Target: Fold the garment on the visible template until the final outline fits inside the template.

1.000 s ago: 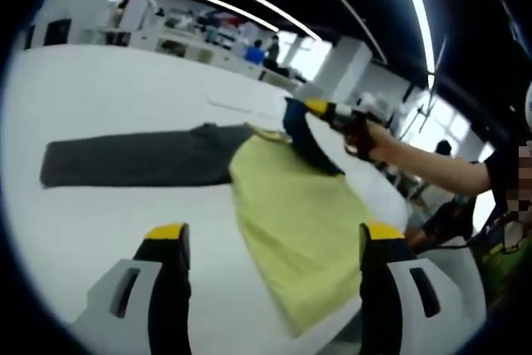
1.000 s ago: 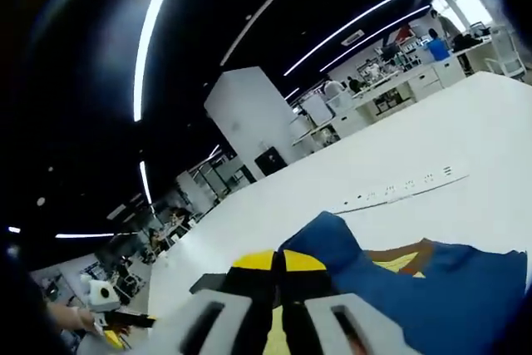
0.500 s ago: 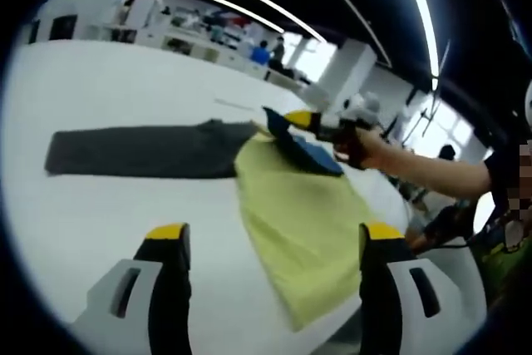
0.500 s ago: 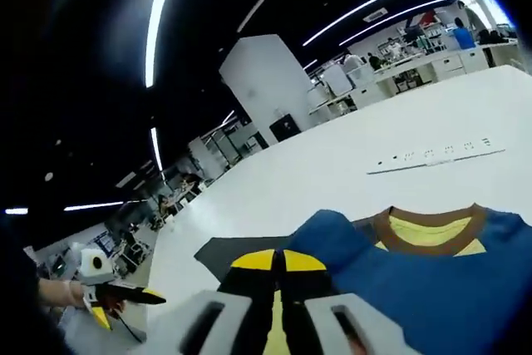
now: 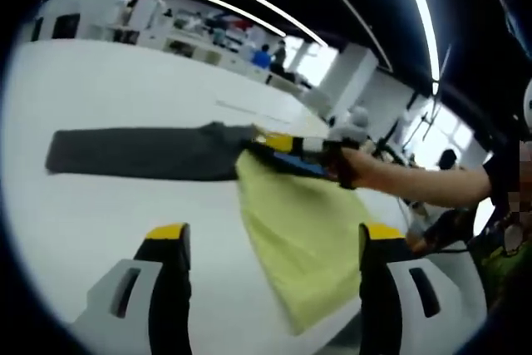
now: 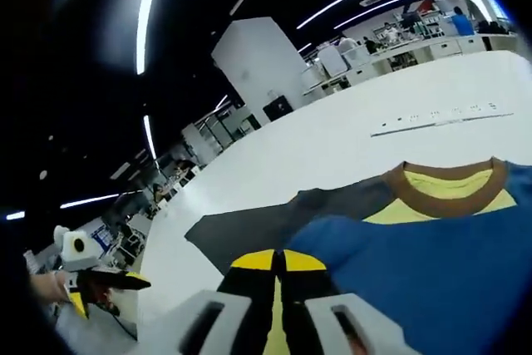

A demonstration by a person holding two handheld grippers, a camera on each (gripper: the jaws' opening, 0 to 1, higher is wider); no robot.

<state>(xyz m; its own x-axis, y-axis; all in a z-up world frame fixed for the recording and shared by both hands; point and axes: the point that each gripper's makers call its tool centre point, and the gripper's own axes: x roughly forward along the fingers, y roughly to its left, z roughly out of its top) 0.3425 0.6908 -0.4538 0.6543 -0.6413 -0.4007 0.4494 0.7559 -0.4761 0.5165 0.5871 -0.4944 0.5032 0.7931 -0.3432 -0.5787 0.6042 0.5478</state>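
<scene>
- Setting: large open hall, dark ceiling with long light strips; work surface is a wide white desk (image 5: 125,205). People and benches far behind.
- Left gripper view: left claw (image 5: 270,243) hangs released above the desk, jaws well apart, nothing between them.
- Same view: the garment (image 5: 303,234) lies past the jaws, yellow-green face up, reaching toward the near desk edge. A dark grey template (image 5: 137,154) lies flat beyond it, stretching left; the garment's far end overlaps or touches its right end.
- Same view: right claw (image 5: 287,145) comes in from the right, held by a hand (image 5: 353,164), low over the garment's far end with blue cloth at its tips.
- Change: a second ago the blue flap was lifted high off the garment; half a second ago lower; now it is nearly flat. Judgement: a fold is being laid down.
- Right gripper view: right claw (image 6: 278,263) clenched, jaws together on blue fabric of the garment (image 6: 416,263). Brown collar (image 6: 445,182) with yellow inside is spread beyond; template (image 6: 258,226) shows grey under the garment's edge. Left claw (image 6: 108,282) at far left.
- Change: the blue cloth bulged up before; now it is spread flat.
- Judgement: the yellow body lies well outside the template, so more folds remain.
</scene>
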